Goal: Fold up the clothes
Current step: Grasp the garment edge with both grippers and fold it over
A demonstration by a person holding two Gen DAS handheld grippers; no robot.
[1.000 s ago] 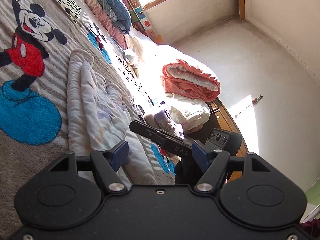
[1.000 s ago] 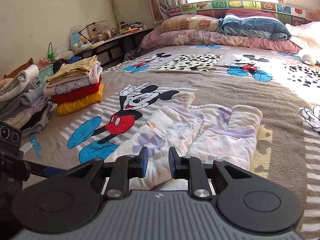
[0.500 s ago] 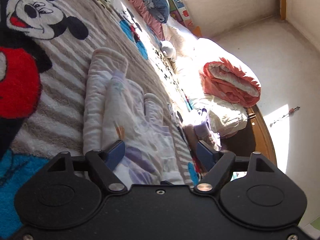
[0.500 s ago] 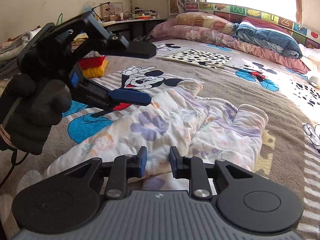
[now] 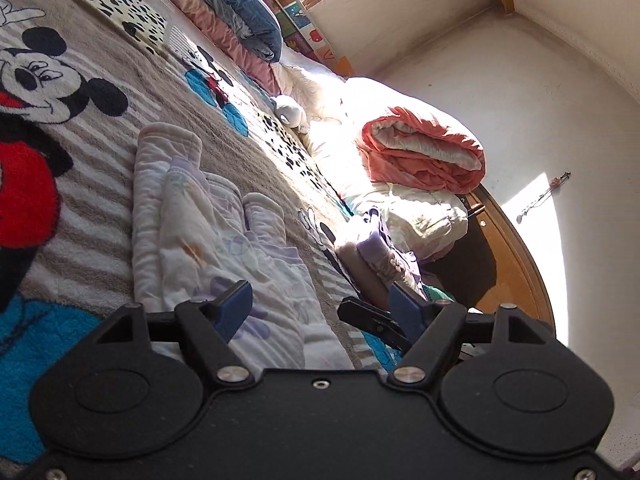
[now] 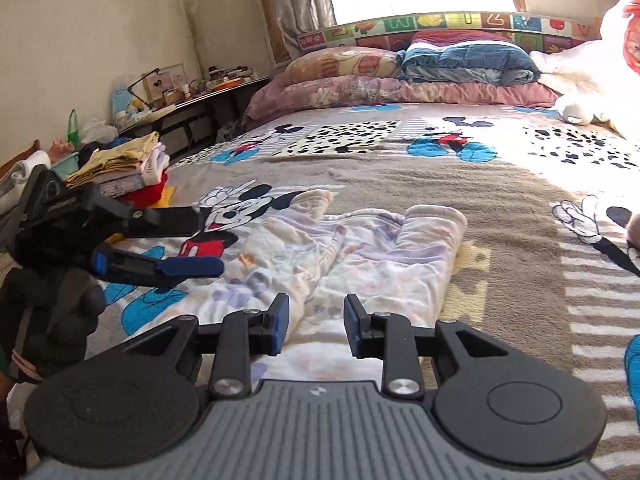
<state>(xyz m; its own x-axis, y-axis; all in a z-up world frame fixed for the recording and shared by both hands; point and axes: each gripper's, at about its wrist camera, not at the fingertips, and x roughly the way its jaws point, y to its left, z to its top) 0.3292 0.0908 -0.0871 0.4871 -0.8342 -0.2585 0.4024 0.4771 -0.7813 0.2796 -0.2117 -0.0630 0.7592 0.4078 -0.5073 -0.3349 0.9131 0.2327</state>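
While the left gripper hangs low over the bed, its two blue pads stand wide apart and are moving wider, and nothing is pinched between them. In the left wrist view, the soft white pajama pants with purple flowers lie flat and a bit crumpled on the cartoon mouse blanket, just ahead of the pads. The tip of the right gripper pokes in beside the right pad. Further off, a rolled pink quilt sits on white bedding by the wall.

In the right wrist view, the right gripper has its blue pads a little apart and opening more, with the near edge of the pants showing between them but not squeezed. The left gripper reaches in from the left, held by a hand in a black glove, its fingers apart beside the pants. A stack of folded clothes sits at the bed's left edge.
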